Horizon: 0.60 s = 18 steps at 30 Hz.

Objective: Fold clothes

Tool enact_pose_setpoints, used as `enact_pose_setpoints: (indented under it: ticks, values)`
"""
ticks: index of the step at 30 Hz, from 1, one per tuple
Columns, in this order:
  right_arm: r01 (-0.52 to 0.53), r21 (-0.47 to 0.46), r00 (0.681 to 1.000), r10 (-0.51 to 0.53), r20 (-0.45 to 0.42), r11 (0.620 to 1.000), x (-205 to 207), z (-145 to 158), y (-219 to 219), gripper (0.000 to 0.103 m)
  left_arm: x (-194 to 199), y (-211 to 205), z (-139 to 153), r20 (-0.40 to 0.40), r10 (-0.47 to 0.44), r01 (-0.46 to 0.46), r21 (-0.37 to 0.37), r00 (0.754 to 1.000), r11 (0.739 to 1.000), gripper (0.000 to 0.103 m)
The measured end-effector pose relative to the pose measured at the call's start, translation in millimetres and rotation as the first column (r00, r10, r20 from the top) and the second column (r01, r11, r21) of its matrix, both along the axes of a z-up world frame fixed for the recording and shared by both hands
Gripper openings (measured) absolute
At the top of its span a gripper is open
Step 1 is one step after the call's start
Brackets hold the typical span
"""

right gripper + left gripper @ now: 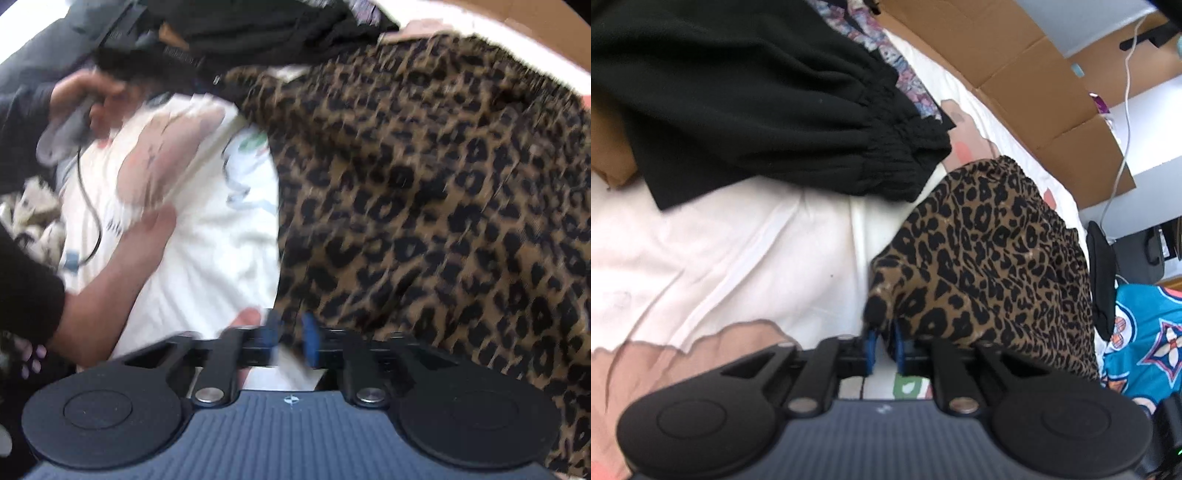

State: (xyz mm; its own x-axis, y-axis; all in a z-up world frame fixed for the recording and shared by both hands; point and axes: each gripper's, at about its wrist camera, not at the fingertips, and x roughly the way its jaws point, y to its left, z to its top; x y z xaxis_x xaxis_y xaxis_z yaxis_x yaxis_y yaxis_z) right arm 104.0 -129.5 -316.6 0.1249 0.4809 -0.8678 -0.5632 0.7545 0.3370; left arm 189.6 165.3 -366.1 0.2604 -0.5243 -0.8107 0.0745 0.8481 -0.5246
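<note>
The left tongs (884, 345) pinch a corner of the leopard cloth (990, 258), blue fingers (872, 347) close together. The right tongs (291, 341) also sit at the edge of the leopard cloth (424, 192), narrow, but the blur hides whether they hold it. A hand (85, 99) grips a grey handle far left of the cloth. The cloth lies on a white sheet (738, 240). A black garment (757, 103) lies beside the cloth. Cardboard (1034, 74) stands behind it.

Black grippers (884, 347), blue jaws, silver screws (962, 406)
</note>
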Motion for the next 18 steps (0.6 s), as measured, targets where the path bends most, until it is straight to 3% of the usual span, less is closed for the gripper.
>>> enact_pose_setpoints:
  ticks: [1,3,9,12,15,18]
  values:
    - [0.001,-0.01,1.0,-0.001,0.014,1.0,1,-1,4,0.059,0,-1,1,0.015,-0.009,0.008,0.004,1.0,1.0,0.026]
    - [-0.007,-0.03,0.999,0.008,0.034,1.0,2,-4,15,0.059,1,-5,3,0.036,-0.029,0.029,0.007,0.999,1.0,0.034]
    - [-0.027,-0.18,0.998,0.038,0.057,0.983,-4,-30,37,0.056,4,-8,1,0.073,-0.033,0.031,0.032,0.997,0.999,0.035]
    - [-0.064,-0.183,0.997,0.071,0.037,0.981,-6,-31,33,0.016,6,-2,1,0.081,0.001,-0.001,-0.008,0.997,1.0,0.035]
    - [-0.073,-0.164,0.997,0.078,0.019,0.984,-6,-26,23,0.007,6,-2,1,0.067,0.0,0.003,-0.04,0.998,0.999,0.003]
    - [-0.071,-0.13,0.997,0.071,-0.005,0.989,-7,-19,15,0.005,2,2,5,0.063,0.016,-0.015,-0.024,0.998,1.0,0.002]
